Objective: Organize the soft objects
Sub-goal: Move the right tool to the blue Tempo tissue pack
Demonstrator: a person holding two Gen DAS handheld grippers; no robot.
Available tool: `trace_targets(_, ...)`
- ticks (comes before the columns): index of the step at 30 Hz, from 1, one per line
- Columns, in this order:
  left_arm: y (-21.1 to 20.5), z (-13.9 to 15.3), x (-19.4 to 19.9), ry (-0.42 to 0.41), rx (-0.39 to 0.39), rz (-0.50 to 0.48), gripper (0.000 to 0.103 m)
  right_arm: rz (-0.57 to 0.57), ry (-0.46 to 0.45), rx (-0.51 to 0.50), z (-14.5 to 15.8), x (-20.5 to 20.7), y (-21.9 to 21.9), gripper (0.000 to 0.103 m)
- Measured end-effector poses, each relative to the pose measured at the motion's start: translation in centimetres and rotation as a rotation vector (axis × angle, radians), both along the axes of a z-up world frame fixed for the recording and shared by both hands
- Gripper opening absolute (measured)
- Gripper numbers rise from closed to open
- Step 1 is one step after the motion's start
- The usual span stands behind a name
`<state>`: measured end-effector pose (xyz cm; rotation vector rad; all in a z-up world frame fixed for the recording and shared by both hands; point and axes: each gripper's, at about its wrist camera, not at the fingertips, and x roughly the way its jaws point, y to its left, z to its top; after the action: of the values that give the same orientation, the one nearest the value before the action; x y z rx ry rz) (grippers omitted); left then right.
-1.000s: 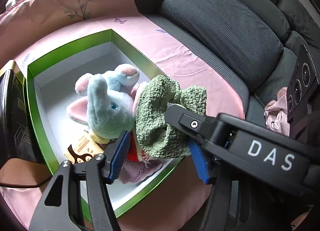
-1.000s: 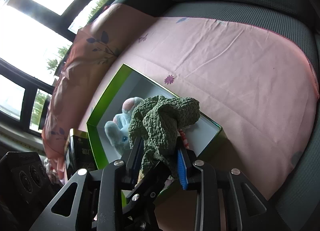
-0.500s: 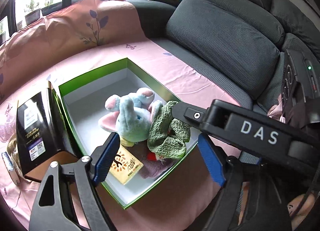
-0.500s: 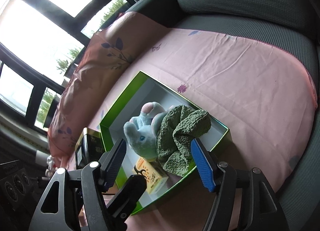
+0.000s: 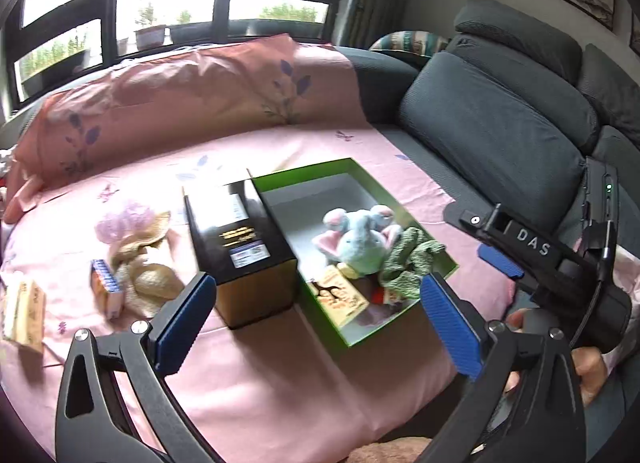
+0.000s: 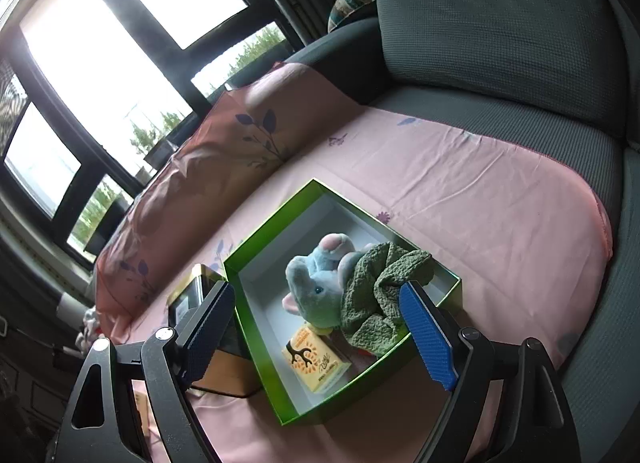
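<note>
Meanwhile, the left hand-held gripper [image 5: 316, 321] hung above the pink sheet [image 5: 280, 375] on the sofa, its jaws opening wide with nothing between them. The right hand-held gripper [image 6: 318, 329] hovered over the green box [image 6: 256, 259], jaws likewise opening and holding nothing. Inside the box lay the green knitted cloth [image 6: 376, 303], crumpled against the blue plush elephant [image 6: 316, 287], with a yellow carton [image 6: 314, 359] just beside them on the box floor. A black box [image 5: 240, 247] stood touching the green box's side. Farther along the sheet lay a beige plush toy [image 5: 146, 267], a purple fluffy thing [image 5: 122, 219] and a small blue-topped carton [image 5: 105, 287].
</note>
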<state>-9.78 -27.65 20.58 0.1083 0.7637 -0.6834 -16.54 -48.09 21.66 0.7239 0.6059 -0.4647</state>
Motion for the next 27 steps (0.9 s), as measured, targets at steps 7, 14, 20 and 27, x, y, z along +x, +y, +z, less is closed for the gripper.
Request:
trace_targets(7, 7.2, -0.6, -0.6, -0.121, 0.026, 0.188, 0.102, 0.036, 0.042, -0.007, 0.6, 1.8, 3.0, 0.085)
trace_targets(14, 15.3, -3.4, 2.4, 0.020, -0.034, 0.320, 0.102, 0.071, 0.086, -0.187, 1.8, 3.7, 7.8, 0.085)
trace_targets(20, 21.3, -5.6, 5.0, 0.080, -0.104, 0.464, 0.102, 0.173, -0.034, -0.343, 3.3, 4.9, 12.7, 0.085)
trace_targets(27, 25.9, -7.4, 6.6, 0.127, -0.066, 0.630, 0.102, 0.330, -0.092, -0.479, 3.6, 7.3, 19.1, 0.085)
